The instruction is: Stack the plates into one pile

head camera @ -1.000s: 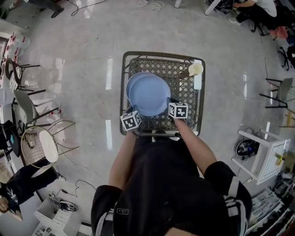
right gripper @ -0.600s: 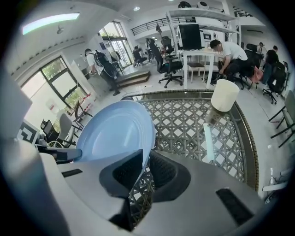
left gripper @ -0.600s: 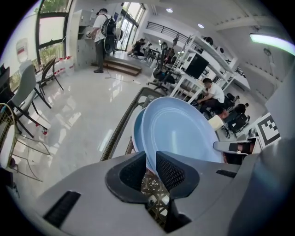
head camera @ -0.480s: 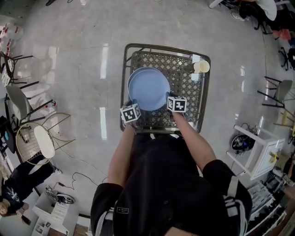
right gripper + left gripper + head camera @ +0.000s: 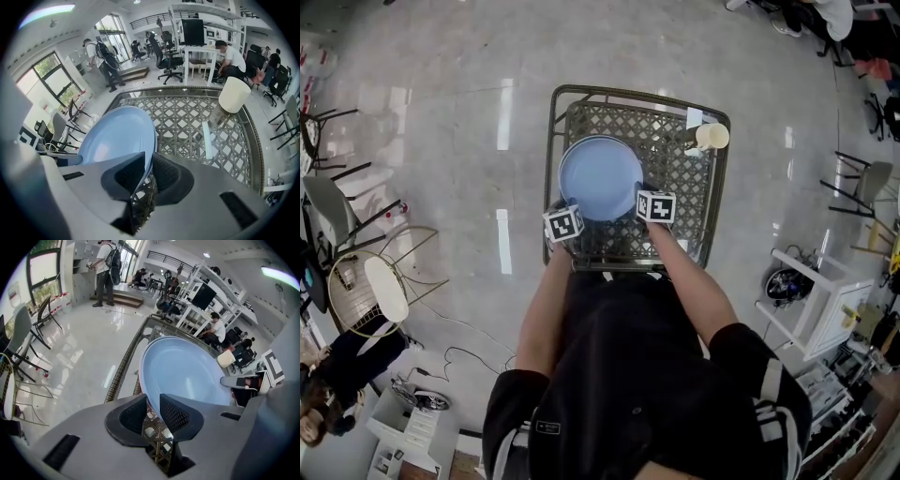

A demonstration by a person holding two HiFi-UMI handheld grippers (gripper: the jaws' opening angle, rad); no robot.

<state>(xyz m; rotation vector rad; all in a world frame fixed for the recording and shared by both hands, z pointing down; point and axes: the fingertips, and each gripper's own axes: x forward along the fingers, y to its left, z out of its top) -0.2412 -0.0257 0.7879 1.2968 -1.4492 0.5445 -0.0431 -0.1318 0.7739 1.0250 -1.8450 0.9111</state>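
Note:
A light blue plate (image 5: 600, 173) lies squarely on another plate on the lattice-top table (image 5: 675, 234); only a thin rim of the lower plate shows (image 5: 140, 380). My left gripper (image 5: 572, 210) is at the plate's near left edge. In the left gripper view the blue plate (image 5: 187, 371) has its rim between the jaws of the left gripper (image 5: 153, 411), which are opening, with a gap at the left pad. My right gripper (image 5: 645, 199) is at the near right edge. In the right gripper view the right gripper (image 5: 149, 171) is shut on the blue plate's (image 5: 117, 136) rim.
A cream cup (image 5: 712, 136) stands at the table's far right corner, with a pale strip (image 5: 207, 140) lying beside it. The table's dark metal rim (image 5: 551, 141) borders shiny floor. Chairs (image 5: 356, 234) stand at the left, a white shelf unit (image 5: 816, 319) at the right.
The upper plate has slid from its offset place until it covers the lower plate. Both grippers have moved with it, away from me across the table.

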